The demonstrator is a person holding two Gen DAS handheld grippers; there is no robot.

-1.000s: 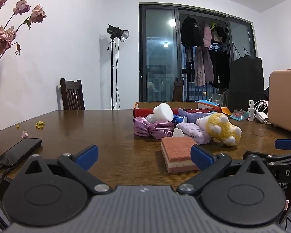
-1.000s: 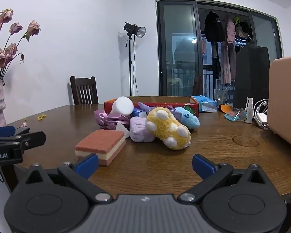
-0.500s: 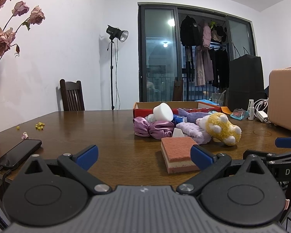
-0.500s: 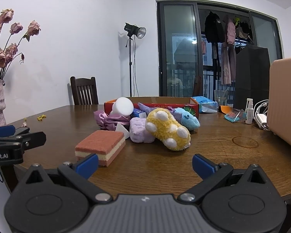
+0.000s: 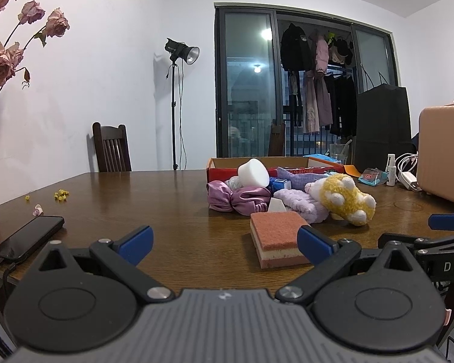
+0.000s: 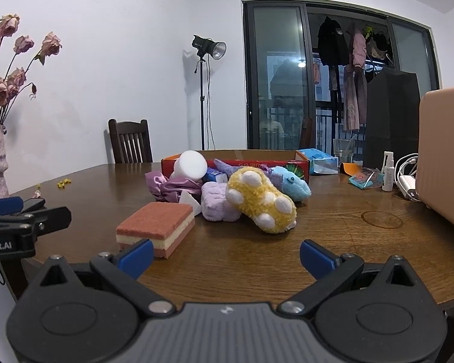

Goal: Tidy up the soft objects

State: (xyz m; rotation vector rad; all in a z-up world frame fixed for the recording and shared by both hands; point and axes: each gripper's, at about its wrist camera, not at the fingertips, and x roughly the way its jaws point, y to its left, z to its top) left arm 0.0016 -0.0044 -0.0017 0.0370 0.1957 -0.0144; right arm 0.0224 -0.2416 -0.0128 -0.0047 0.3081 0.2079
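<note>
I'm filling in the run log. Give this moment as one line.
stage: not started | left gripper: open, empty | right gripper: open, empty | sponge, plush: on table | box: behind pile

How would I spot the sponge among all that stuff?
Find the red cardboard box on the brown table. In front of its pile of soft things, nearest the tools, lies the sponge: the only flat block, pink with a cream middle layer.

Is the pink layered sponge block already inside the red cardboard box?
No, the pink layered sponge block lies on the bare wooden table, well in front of the red cardboard box.
</note>
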